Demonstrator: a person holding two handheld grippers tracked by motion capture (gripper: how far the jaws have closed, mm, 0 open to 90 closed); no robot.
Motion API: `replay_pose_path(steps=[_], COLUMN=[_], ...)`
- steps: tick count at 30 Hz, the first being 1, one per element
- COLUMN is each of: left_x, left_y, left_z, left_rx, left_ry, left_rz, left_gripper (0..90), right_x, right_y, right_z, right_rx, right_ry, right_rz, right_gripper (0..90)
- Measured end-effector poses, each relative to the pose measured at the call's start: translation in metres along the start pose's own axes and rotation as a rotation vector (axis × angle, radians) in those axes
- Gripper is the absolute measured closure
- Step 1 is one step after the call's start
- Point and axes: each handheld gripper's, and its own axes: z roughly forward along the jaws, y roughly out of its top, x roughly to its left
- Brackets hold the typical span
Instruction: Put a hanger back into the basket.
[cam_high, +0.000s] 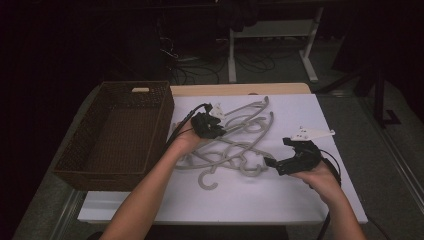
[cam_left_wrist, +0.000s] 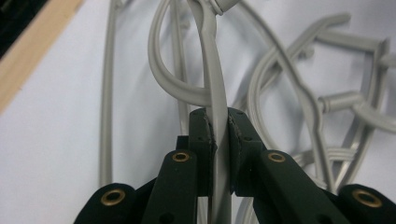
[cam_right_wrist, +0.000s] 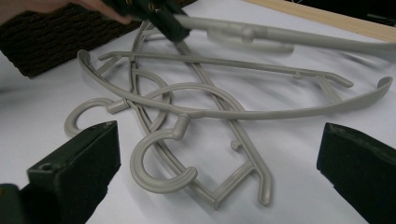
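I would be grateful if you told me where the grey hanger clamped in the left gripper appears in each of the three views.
High view: the clamped hanger runs from the left gripper towards the table's far edge, centre of picture.
Left gripper view: its bar rises between the shut jaws, centre.
Right gripper view: it crosses the top, held at upper left.
Shared landmark: the wooden table edge.

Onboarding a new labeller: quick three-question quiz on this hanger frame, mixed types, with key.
1. True or false: the left tongs are shut on a grey hanger.
2. How do the right tongs stand? A open B shut on a hanger C shut on nothing
3. What stands at the table's left side?

Key: 1 true. 2 A. 3 a brown wicker basket.
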Motion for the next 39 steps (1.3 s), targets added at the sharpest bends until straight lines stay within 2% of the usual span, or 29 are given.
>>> replay_pose_path(steps=[10,16,22,30,34,39], left_x=[0.003,0.005,0.005,0.013,0.019,0.023], left_y=[0.021,0.032,0.039,0.034,0.028,0.016], left_z=[-0.037,-0.065,-0.095,-0.125,-0.14,-0.165], left_rx=[-0.044,-0.064,-0.1,-0.138,-0.151,-0.17], left_ry=[-0.003,-0.004,-0.011,-0.037,-0.043,-0.021], left_rz=[-0.039,-0.058,-0.049,-0.072,-0.084,-0.092], left_gripper=[81.5,81.5,81.4,81.5,81.5,81.5], right_x=[0.0,0.003,0.004,0.006,0.007,0.007], right_y=[-0.003,-0.007,-0.019,-0.038,-0.04,-0.04], right_z=[0.001,0.006,0.005,0.005,0.007,0.009], right_rx=[-0.002,0.018,0.017,0.01,0.016,0.024], right_ry=[0.003,0.006,0.015,0.018,0.014,0.008], right_rz=[0.002,-0.004,0.004,0.021,0.016,0.013], right_gripper=[0.0,0.0,0.0,0.0,0.0,0.0])
